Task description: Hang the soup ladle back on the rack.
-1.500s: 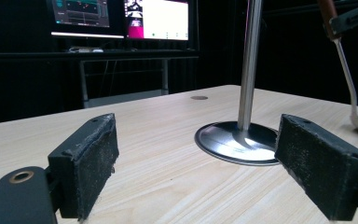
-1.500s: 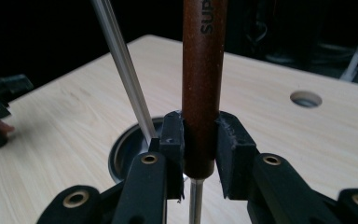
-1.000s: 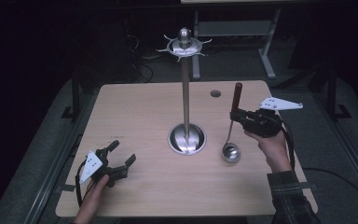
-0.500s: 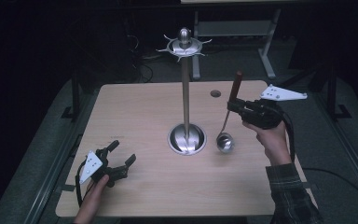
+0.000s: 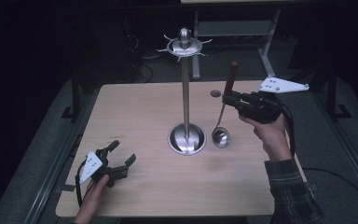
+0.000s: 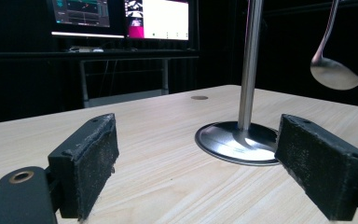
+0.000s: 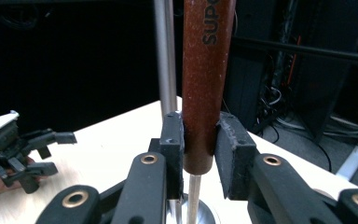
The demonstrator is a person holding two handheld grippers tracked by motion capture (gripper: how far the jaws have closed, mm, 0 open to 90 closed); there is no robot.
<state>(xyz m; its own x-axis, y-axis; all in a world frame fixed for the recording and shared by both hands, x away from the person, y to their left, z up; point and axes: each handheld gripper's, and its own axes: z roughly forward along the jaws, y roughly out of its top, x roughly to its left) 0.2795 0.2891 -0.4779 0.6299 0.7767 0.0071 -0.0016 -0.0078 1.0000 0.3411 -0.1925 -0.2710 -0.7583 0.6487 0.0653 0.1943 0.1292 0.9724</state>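
A: Two grippers in frame, quick pass left to right. Left gripper point(image 5: 121, 165) sits low at the near left of the table point(image 5: 135, 116), jaws spread wide, nothing between them. Idle.

B: Centre?

A: Utensil stand point(image 5: 185, 93), round base on the table, tall pole, hook ring up top. Just right of the base hangs the ladle point(image 5: 222, 136), bowl down, lifted clear of the wood as the left gripper view shows it point(image 6: 334, 72).

B: Right side?

A: Right gripper point(image 5: 228, 99) clamped on the ladle's reddish handle point(image 7: 206, 84), low on the handle, near its bottom end. Handle close to upright, pole just behind it.

B: Step in hand?

A: Looks like hanging the ladle on the top ring. To do it well: keep the handle vertical, raise straight, stay off the pole, bring the handle top level with a hook before moving in. Can't tell if the handle has a hanging hole.

B: Risk?

A: Bowl could swing into the base.
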